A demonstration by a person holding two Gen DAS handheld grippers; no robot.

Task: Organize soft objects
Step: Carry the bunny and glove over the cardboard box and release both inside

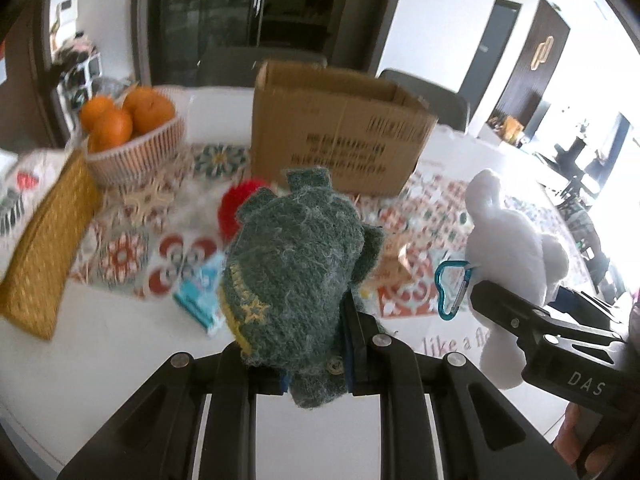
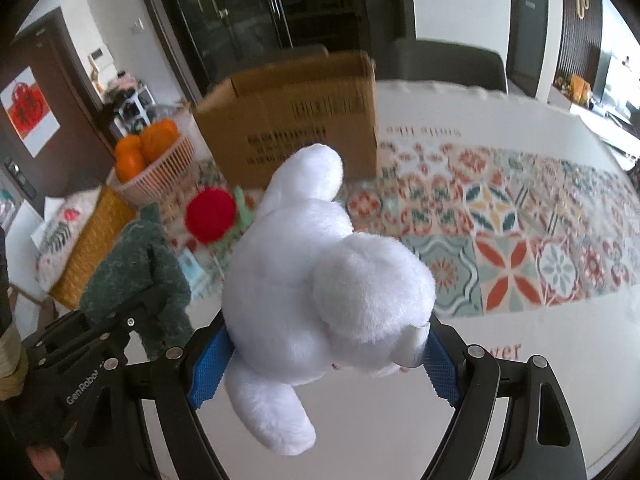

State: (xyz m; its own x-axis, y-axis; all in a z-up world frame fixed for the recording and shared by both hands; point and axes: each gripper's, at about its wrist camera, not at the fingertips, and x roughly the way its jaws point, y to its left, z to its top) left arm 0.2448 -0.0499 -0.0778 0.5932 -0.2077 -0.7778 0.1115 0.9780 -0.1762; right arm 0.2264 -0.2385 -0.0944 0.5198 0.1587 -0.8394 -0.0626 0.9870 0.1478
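Observation:
My left gripper (image 1: 316, 368) is shut on a green knitted glove (image 1: 296, 268) with yellow trim and holds it above the table. My right gripper (image 2: 324, 360) is shut on a white plush toy (image 2: 324, 284), also held up; the toy shows in the left wrist view (image 1: 508, 240) with a blue carabiner (image 1: 452, 292). The glove shows at the left of the right wrist view (image 2: 140, 272). An open cardboard box (image 1: 340, 136) stands at the back of the table (image 2: 500, 380). A red knitted ball (image 2: 210, 216) lies in front of the box.
A basket of oranges (image 1: 132, 136) stands at the back left. A yellow woven pouch (image 1: 44, 256) and a patterned cushion (image 2: 60, 232) lie at the left. A small blue packet (image 1: 200, 296) lies on the patterned cloth (image 2: 500, 240). Chairs stand behind the table.

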